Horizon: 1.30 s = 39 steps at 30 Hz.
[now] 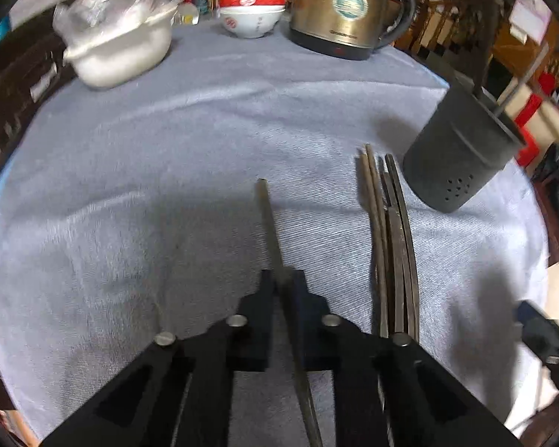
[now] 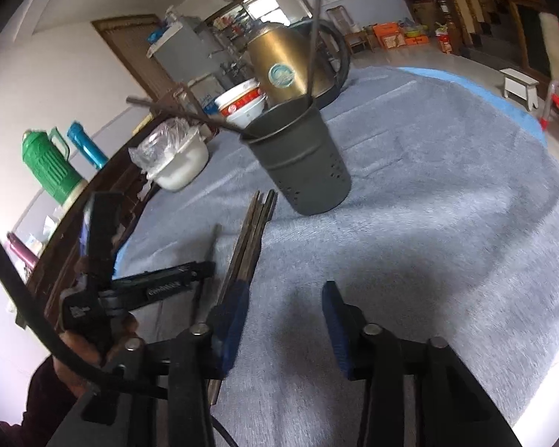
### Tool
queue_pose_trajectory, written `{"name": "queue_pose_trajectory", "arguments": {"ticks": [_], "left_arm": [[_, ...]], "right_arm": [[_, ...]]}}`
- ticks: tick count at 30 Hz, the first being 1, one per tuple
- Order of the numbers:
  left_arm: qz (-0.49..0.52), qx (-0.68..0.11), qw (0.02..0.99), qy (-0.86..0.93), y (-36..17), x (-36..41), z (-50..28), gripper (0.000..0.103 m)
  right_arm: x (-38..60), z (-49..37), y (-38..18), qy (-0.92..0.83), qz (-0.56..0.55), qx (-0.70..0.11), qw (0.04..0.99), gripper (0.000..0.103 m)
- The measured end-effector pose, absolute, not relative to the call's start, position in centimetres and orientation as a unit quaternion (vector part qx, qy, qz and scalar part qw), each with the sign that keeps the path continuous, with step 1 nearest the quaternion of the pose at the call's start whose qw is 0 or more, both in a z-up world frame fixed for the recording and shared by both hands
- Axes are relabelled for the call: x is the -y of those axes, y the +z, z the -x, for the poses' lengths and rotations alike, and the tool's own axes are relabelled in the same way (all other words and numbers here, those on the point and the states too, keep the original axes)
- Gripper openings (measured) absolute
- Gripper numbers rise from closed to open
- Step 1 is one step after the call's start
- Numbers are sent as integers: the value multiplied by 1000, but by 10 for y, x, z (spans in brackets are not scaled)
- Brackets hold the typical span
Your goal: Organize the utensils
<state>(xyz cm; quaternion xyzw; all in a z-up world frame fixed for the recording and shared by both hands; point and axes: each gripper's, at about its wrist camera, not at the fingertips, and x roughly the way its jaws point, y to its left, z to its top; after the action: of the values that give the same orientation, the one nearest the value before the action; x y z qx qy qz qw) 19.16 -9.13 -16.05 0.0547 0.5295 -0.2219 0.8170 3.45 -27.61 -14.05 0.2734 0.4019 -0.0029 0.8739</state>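
Observation:
My left gripper (image 1: 282,279) is shut on a single dark chopstick (image 1: 268,216) that points forward over the grey cloth. A bundle of several chopsticks (image 1: 389,223) lies on the cloth to its right, also seen in the right wrist view (image 2: 251,231). A dark perforated utensil holder (image 1: 462,149) stands just beyond the bundle and holds two chopsticks (image 2: 313,37). My right gripper (image 2: 285,298) is open and empty above the cloth, right of the bundle. The left gripper (image 2: 201,270) shows at the left of the right wrist view.
A gold electric kettle (image 1: 339,3), stacked red and white bowls (image 1: 251,7) and a white pot wrapped in plastic (image 1: 119,37) stand at the far side of the cloth-covered table (image 1: 167,149). Green and blue thermoses (image 2: 52,164) stand beyond the table's left edge.

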Motion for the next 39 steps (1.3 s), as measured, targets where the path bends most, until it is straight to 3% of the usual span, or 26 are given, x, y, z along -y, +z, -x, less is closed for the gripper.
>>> {"name": "queue_pose_trajectory", "arguments": {"ticks": [6, 11, 19, 23, 34, 39], "left_arm": [[-22, -540, 803, -253, -162, 76, -191, 8], [-3, -547, 797, -255, -162, 60, -190, 8], [9, -548, 795, -259, -168, 57, -194, 8], [28, -554, 788, -266, -170, 51, -199, 8], [25, -555, 788, -265, -170, 51, -202, 8], [25, -560, 783, -269, -170, 49, -203, 8]], "right_arm": [[248, -79, -159, 30, -241, -451, 859, 36], [227, -106, -176, 30, -204, -484, 850, 26], [207, -112, -172, 40, -149, -486, 860, 23], [220, -105, -173, 33, -156, -500, 851, 17], [228, -113, -172, 10, -148, -514, 845, 18], [234, -103, -171, 23, -148, -534, 832, 9]]}}
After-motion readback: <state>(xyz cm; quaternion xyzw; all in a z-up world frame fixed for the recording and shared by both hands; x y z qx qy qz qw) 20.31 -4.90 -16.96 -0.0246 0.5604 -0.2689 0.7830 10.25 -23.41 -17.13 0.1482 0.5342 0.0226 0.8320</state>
